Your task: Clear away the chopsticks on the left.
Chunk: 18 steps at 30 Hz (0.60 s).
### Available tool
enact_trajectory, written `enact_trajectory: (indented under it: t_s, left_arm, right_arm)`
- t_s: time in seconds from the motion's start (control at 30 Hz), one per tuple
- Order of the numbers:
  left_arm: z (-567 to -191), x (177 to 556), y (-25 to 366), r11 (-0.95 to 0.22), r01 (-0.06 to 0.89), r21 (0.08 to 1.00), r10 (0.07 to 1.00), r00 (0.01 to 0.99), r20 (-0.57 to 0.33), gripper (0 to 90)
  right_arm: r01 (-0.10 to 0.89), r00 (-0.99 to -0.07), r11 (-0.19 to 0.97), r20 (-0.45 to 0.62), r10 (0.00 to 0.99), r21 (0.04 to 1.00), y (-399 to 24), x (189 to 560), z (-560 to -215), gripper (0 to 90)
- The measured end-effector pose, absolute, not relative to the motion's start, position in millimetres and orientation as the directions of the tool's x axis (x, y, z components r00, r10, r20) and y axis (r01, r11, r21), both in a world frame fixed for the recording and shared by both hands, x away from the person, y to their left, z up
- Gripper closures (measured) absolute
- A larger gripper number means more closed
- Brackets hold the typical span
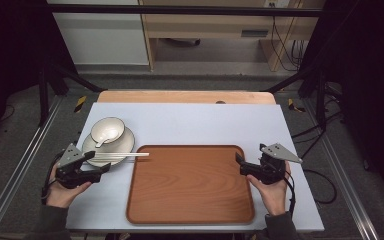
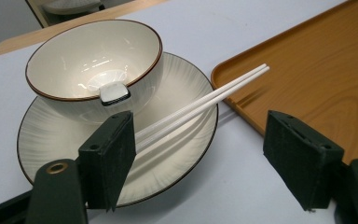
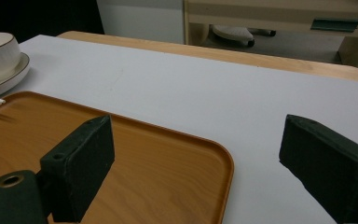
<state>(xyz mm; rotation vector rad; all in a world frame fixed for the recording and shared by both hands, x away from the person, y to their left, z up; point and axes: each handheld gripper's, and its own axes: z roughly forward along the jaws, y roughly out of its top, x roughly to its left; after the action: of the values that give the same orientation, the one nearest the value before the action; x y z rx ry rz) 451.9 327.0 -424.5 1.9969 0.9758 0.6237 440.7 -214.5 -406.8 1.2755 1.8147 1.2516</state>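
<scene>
White-covered table (image 1: pixel 190 120), both hands low, left claw (image 2: pixel 200 154) and right claw (image 3: pixel 196 172) wide, empty.

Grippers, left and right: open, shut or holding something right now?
Left gripper: open, holding nothing; the chopsticks lie by one jaw, ungripped.
Right gripper: open, empty, above the tray edge.

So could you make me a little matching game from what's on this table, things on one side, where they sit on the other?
Things:
1. bowl
2. chopsticks
3. plate
4. tray

Places:
A. bare, mid-table
B. on the plate, spoon inside
C. on the white sheet, under the bowl
D. across the plate's rim, tips over the tray's edge

Pairs: 1-B, 2-D, 3-C, 4-A
</scene>
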Motion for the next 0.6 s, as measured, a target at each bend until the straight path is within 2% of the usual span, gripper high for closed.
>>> enact_trajectory:
  t_s: [0.3,0.6]
  left_arm:
    - [-434.4,465.3,330.2,-0.437,0.444,0.782,0.814,0.565,0.134,32.3]
    - [-442.3,477.6,335.0,-0.445,0.451,0.773,0.821,0.551,0.151,38.0]
  right_arm:
    - [0.381,-0.375,0.102,0.052,0.926,0.919,-213.0,441.4,-408.0,10.2]
    - [0.384,-0.380,0.104,0.054,0.924,0.917,-211.9,442.6,-408.9,10.3]
